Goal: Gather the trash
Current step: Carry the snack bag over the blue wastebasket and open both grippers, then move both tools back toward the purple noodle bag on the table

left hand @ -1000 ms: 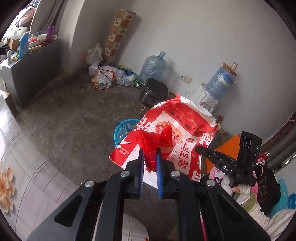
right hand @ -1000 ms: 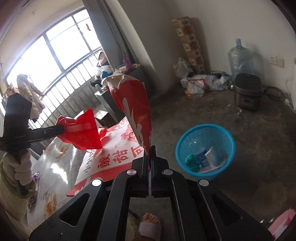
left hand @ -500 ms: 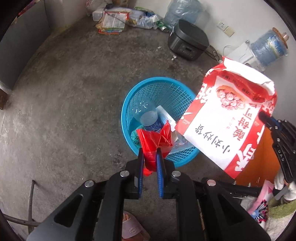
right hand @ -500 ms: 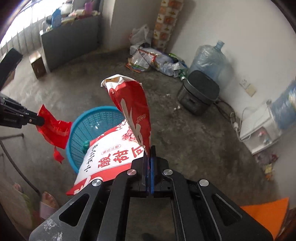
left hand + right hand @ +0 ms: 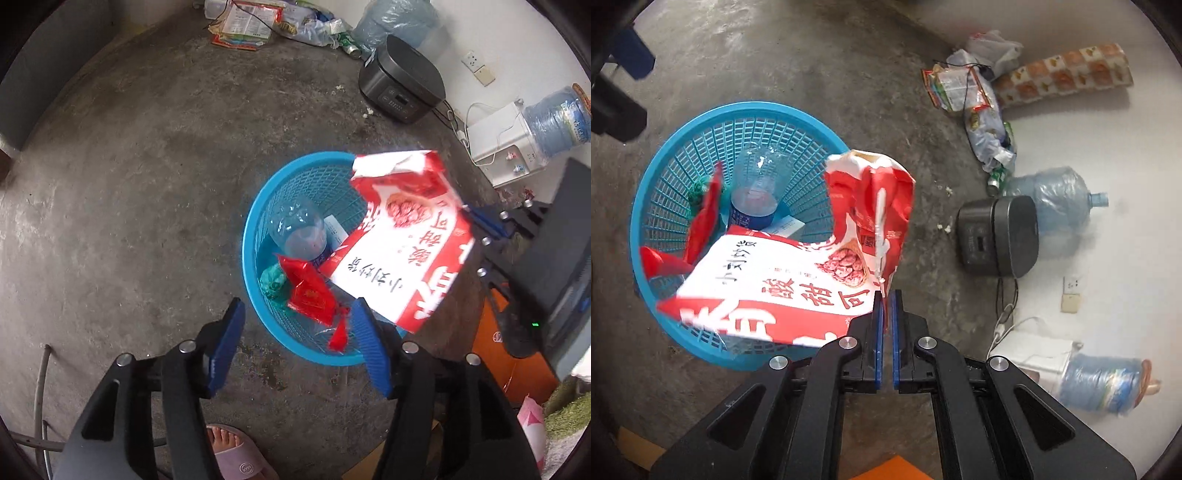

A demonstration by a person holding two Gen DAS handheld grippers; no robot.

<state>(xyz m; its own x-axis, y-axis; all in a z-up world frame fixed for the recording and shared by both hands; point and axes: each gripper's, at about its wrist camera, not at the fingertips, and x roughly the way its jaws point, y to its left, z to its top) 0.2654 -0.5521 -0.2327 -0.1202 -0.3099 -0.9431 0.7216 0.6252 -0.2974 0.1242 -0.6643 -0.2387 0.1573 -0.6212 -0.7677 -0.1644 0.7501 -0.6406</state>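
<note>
Above the blue basket (image 5: 255, 236), left fingers (image 5: 225, 347) just spread, seemingly empty; right fingers (image 5: 878, 332) tilted down, clenched on red-and-white bag (image 5: 783, 284).

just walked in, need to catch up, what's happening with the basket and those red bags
A person is binning trash with two handheld grippers. The left gripper has just opened, and the small red wrapper now lies in the blue basket. The right gripper is shut on the big red-and-white snack bag, held over the basket.

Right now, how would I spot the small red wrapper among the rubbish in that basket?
Find the round blue basket on the grey concrete floor. Inside, by its near wall, the small red wrapper lies beside a clear plastic bottle and a green wad. It is plain shiny red, unlike the large red-and-white bag above.
</note>
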